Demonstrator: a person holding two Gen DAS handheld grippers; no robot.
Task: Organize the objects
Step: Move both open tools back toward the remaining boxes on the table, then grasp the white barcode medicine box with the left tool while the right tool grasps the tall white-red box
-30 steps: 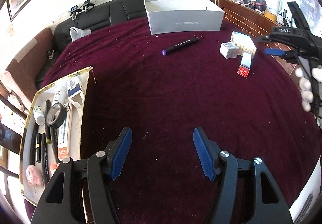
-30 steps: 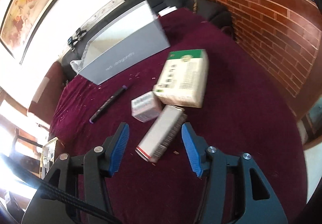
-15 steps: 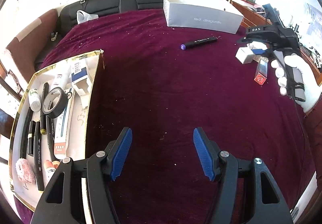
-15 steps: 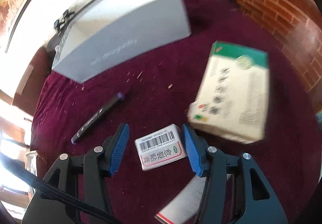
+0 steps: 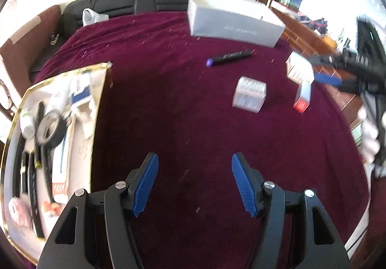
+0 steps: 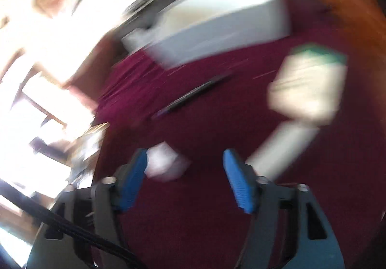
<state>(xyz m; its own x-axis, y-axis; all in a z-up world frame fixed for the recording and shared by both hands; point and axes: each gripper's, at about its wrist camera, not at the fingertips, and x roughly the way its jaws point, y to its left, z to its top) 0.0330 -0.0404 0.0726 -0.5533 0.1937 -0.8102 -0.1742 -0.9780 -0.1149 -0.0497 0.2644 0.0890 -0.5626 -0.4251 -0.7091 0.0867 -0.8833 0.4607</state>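
Note:
My left gripper (image 5: 195,182) is open and empty above the maroon cloth. A small white box (image 5: 249,94) lies alone mid-table. A black marker (image 5: 229,57) lies beyond it. A red-ended carton (image 5: 302,97) and a larger cream box (image 5: 299,69) lie at the right, near my right gripper (image 5: 325,77). The right wrist view is heavily blurred: my right gripper (image 6: 184,179) is open and empty, the small white box (image 6: 165,164) beside its left finger, the carton (image 6: 279,148) and the green-topped cream box (image 6: 306,85) to the right.
A gold-rimmed tray (image 5: 101,109) at the left holds tape, tubes, pens and other items. A large open grey box (image 5: 231,20) stands at the far side, in front of a black sofa (image 5: 115,3). A brick ledge (image 5: 311,37) runs at the right.
The small white box now lies apart from the other boxes, nearer mid-table. The right gripper has pulled back and swung quickly, blurring its view. The left gripper has turned right slightly.

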